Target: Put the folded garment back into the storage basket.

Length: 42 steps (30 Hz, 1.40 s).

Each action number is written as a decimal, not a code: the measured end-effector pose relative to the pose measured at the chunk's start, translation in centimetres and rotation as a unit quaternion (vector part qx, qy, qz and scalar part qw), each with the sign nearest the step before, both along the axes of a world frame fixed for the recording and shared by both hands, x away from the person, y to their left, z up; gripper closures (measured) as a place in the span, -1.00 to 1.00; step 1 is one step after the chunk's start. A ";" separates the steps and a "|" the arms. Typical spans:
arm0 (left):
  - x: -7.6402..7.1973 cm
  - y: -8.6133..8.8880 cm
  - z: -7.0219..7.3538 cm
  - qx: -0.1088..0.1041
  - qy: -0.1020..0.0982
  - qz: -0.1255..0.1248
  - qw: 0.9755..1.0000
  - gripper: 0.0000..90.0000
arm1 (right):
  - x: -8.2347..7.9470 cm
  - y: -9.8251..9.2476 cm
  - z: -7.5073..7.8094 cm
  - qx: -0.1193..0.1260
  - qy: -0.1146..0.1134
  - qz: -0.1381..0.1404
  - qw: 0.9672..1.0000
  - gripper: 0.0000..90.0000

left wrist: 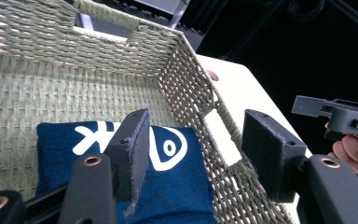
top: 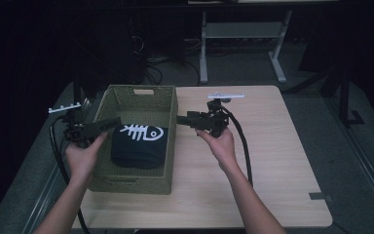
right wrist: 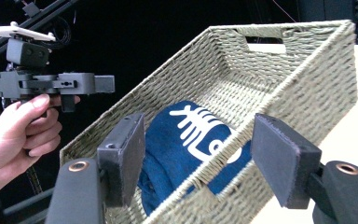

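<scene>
The high view is dim and a little soft. Light falls mostly on the pale surface (top: 272,146), and the room around it sinks into near black. The green basket (top: 141,141) reads muddy there, with soft shadow inside its walls. Both gripper views are brighter and sharper on the weave. In the left gripper view the black tool (left wrist: 196,158) is slightly blurred close to the lens, and the backgrounds are black. No strong glare shows.
</scene>
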<state>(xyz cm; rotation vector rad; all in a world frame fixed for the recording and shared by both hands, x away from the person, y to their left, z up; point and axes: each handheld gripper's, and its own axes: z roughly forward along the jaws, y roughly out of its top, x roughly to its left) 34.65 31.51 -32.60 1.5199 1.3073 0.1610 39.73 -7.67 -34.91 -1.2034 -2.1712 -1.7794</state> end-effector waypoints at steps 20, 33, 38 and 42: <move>0.1 -4.9 1.5 0.011 -0.028 -0.038 0.999 -0.34 | -0.6 -4.9 -0.7 -0.027 -0.030 -0.054 0.998 -0.38; 0.3 -8.3 2.2 0.014 -0.038 -0.068 0.997 -0.42 | -0.9 -7.5 -0.3 -0.052 -0.038 -0.080 0.995 -0.44; 0.3 -9.7 2.5 0.014 -0.045 -0.077 0.996 -0.46 | -1.1 -8.8 -0.4 -0.064 -0.034 -0.085 0.994 -0.46; 0.3 -10.8 2.4 0.012 -0.046 -0.083 0.995 -0.54 | -1.4 -10.1 -0.5 -0.064 -0.034 -0.095 0.993 -0.46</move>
